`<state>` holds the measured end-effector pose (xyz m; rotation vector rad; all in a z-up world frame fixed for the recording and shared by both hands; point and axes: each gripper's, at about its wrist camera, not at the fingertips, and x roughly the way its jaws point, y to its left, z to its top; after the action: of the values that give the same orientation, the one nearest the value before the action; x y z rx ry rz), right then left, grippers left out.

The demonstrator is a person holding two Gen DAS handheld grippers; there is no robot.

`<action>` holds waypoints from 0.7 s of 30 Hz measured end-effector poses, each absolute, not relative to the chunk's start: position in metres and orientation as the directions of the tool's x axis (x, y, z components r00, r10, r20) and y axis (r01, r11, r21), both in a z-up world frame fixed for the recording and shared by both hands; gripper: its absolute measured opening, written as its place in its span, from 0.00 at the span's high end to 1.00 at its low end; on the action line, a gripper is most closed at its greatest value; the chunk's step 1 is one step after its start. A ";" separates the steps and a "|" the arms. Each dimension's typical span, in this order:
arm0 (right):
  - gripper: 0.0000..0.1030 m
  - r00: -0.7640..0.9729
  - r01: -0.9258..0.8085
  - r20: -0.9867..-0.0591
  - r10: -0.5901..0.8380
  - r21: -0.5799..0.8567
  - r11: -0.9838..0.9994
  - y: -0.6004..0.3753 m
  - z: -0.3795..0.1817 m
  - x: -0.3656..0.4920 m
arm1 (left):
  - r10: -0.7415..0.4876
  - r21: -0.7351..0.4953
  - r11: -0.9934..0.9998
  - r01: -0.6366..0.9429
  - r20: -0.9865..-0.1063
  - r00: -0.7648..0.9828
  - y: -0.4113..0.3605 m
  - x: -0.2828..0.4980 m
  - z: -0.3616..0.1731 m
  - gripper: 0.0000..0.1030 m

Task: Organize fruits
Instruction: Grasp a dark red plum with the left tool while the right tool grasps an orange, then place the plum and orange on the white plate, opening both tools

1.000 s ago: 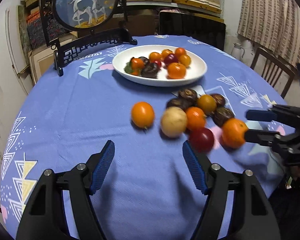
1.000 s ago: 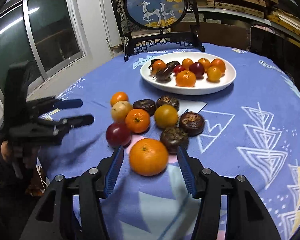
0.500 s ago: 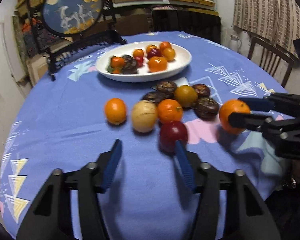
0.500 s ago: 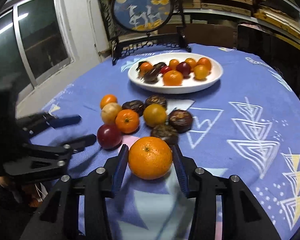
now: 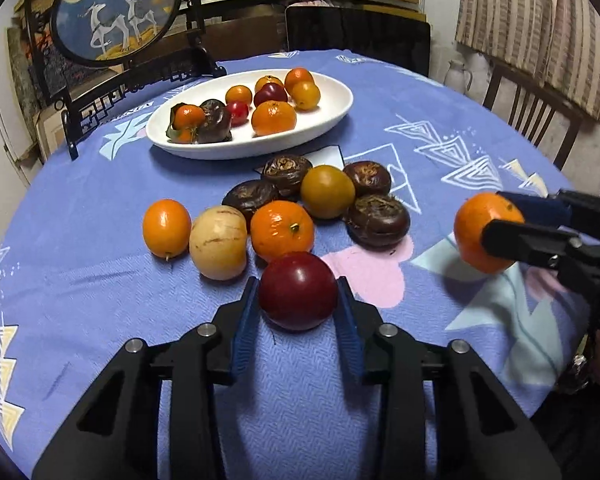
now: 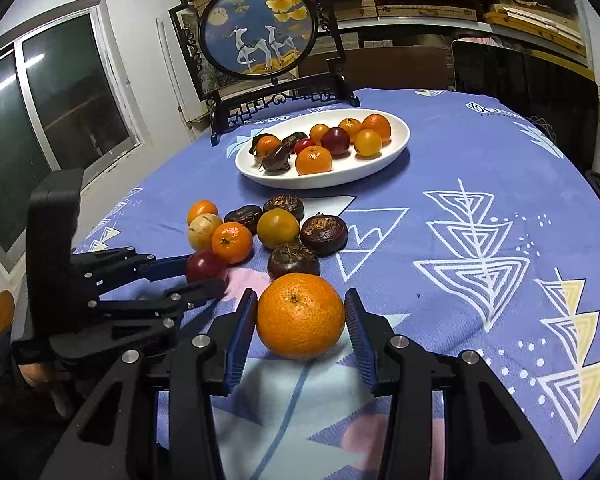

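Note:
My left gripper (image 5: 297, 312) is shut on a dark red plum (image 5: 298, 290) that rests on the blue tablecloth; it also shows in the right wrist view (image 6: 205, 266). My right gripper (image 6: 300, 324) is shut on a large orange (image 6: 300, 316), seen from the left wrist view (image 5: 485, 232) held just above the cloth. A cluster of loose fruit lies between us and the plate: an orange (image 5: 282, 230), a pale round fruit (image 5: 218, 242), a small orange (image 5: 166, 227), a yellow-brown fruit (image 5: 327, 191) and several dark brown fruits (image 5: 378, 220). A white oval plate (image 5: 332, 118) holds several fruits.
A round framed deer picture on a black stand (image 5: 116, 12) stands behind the plate. Wooden chairs (image 5: 532, 108) stand at the table's right edge. A window (image 6: 52, 120) is on the left wall. Shelves line the back wall.
My left gripper moved forward to the red plum and closed on it. My right gripper closed on the large orange and lifted it slightly.

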<state>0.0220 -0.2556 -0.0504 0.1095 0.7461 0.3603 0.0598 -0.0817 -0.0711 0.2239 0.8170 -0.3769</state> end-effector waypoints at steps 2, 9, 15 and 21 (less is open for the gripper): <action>0.56 0.675 -0.279 -0.643 0.362 0.231 0.932 -0.258 -0.051 0.022 | -0.255 0.035 0.911 0.412 -0.735 0.628 -0.080 0.056 -0.068 0.64; 0.56 0.672 -0.282 -0.639 0.374 0.247 0.927 -0.260 -0.052 0.022 | -0.277 0.025 0.907 0.421 -0.717 0.640 -0.077 0.043 -0.055 0.64; 0.56 0.660 -0.284 -0.640 0.395 0.274 0.919 -0.264 -0.043 0.032 | -0.300 -0.005 0.912 0.409 -0.689 0.660 -0.066 0.047 -0.032 0.64; 0.56 0.685 -0.290 -0.606 0.404 0.283 0.914 -0.274 -0.005 0.069 | -0.323 -0.050 0.918 0.393 -0.671 0.668 -0.056 0.091 0.001 0.64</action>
<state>0.0686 -0.2740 -0.0046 0.1695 0.7176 0.3907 0.0910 -0.0561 0.0006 0.1015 0.7361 -0.4043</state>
